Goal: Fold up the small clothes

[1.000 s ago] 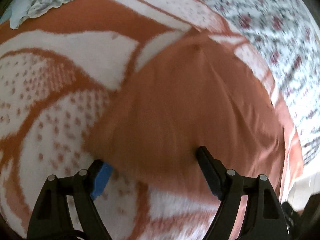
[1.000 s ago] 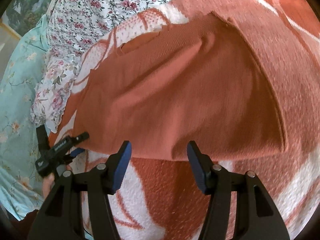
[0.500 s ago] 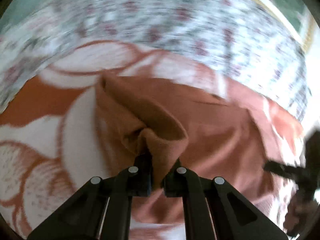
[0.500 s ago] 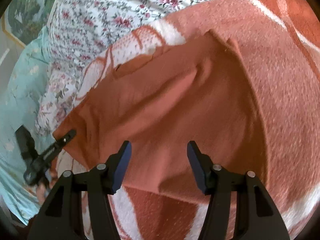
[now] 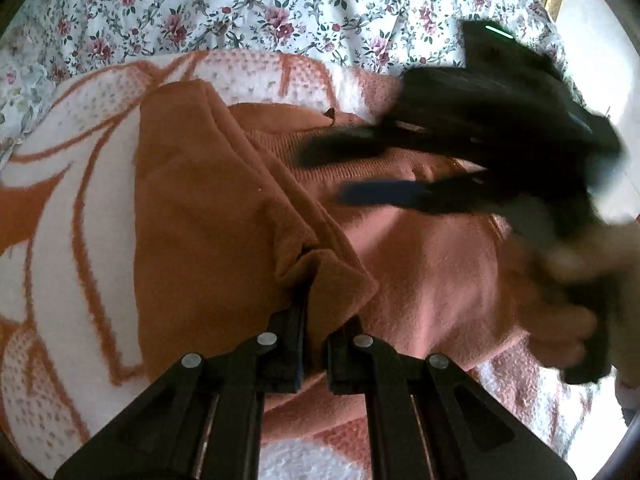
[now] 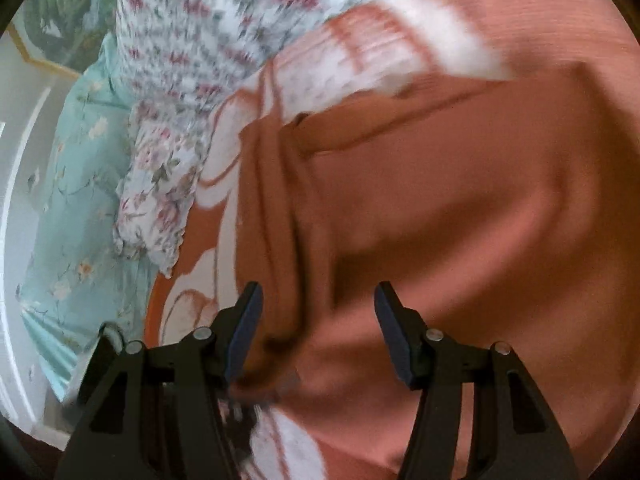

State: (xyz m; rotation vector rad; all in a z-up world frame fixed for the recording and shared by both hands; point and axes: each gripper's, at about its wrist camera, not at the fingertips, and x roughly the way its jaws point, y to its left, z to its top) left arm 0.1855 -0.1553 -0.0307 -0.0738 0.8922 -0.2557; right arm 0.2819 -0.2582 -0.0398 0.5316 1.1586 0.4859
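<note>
A small rust-orange knit garment [image 5: 208,220] lies on an orange-and-white patterned blanket [image 5: 60,208]. My left gripper [image 5: 314,320] is shut on a bunched corner of the garment and holds it folded up over the rest. My right gripper [image 5: 360,172] shows blurred in the left wrist view, fingers apart, over the garment's far part. In the right wrist view the right gripper [image 6: 318,320] is open above the garment [image 6: 460,200], with a raised fold between its fingers, not pinched.
A white floral sheet [image 5: 240,8] lies beyond the blanket. A teal floral pillow or cover [image 6: 68,200] and a gold-framed picture [image 6: 48,20] are at the left of the right wrist view. The blanket [image 6: 312,76] extends under the garment.
My left gripper closed on the garment's corner and lifted it over toward the right. My right gripper stayed open and moved in over the garment, close to the left gripper.
</note>
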